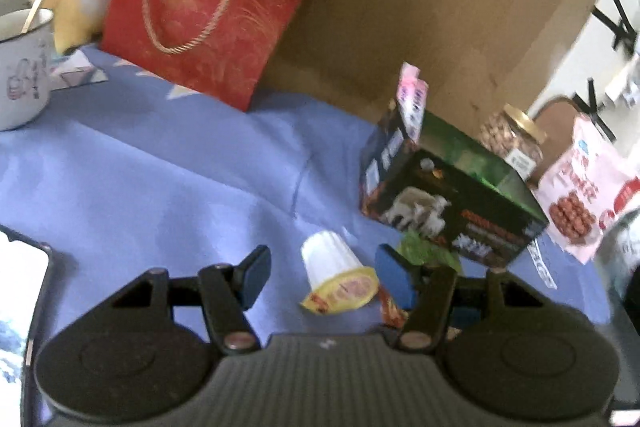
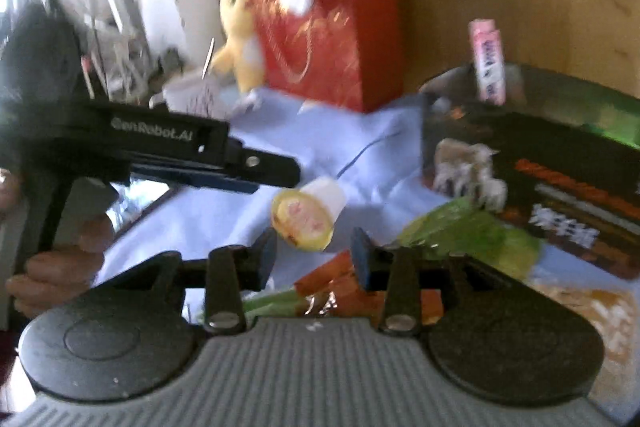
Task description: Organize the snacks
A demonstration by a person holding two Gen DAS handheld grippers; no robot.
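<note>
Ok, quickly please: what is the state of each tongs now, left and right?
Left tongs: open, holding nothing; jelly cup lies between the fingers.
Right tongs: open, holding nothing.

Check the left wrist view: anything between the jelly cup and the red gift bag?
Nothing: in the left wrist view only bare blue cloth lies between the jelly cup and the red gift bag. The right wrist view is blurrier but agrees.

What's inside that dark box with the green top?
A pink packet stands upright in the dark box, sticking out above its rim near the back corner. The box walls hide its lower part and anything else inside.
</note>
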